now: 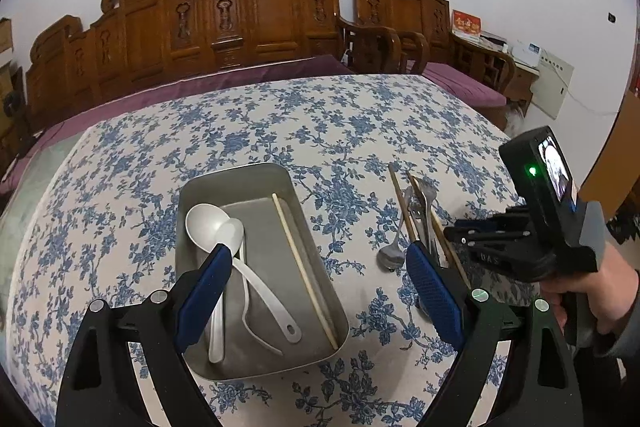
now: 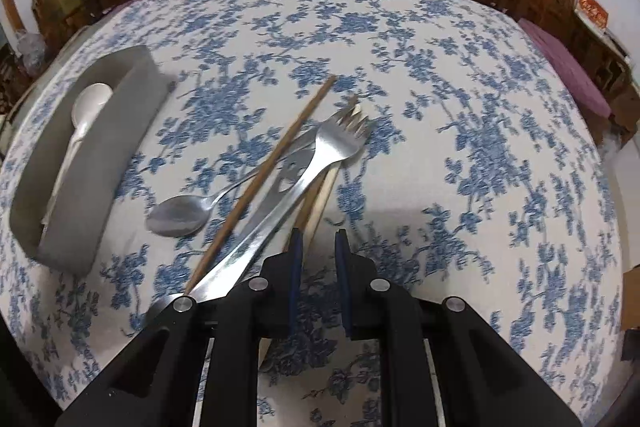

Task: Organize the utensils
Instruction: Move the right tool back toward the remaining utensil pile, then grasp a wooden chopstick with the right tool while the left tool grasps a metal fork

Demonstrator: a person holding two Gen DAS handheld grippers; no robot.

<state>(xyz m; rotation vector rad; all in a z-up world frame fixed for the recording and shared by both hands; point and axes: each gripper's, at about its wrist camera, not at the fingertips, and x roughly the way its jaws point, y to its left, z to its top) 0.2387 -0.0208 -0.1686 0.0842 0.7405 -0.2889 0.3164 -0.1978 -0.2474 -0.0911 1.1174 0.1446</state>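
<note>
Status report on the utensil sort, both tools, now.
Left tool open, empty, over metal tray. Right tool slightly apart, nothing gripped, low over loose pile: fork, metal spoon, chopsticks crisscrossed, overlapping.

Counts: one metal tray, 9 o'clock of the loose pile; inside, two white spoons, one pale chopstick. Loose: one metal spoon, two forks, three chopsticks.

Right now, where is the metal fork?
In the right wrist view the metal fork lies on the tablecloth in the loose pile right of the metal tray, between the brown chopstick and metal spoon.
</note>
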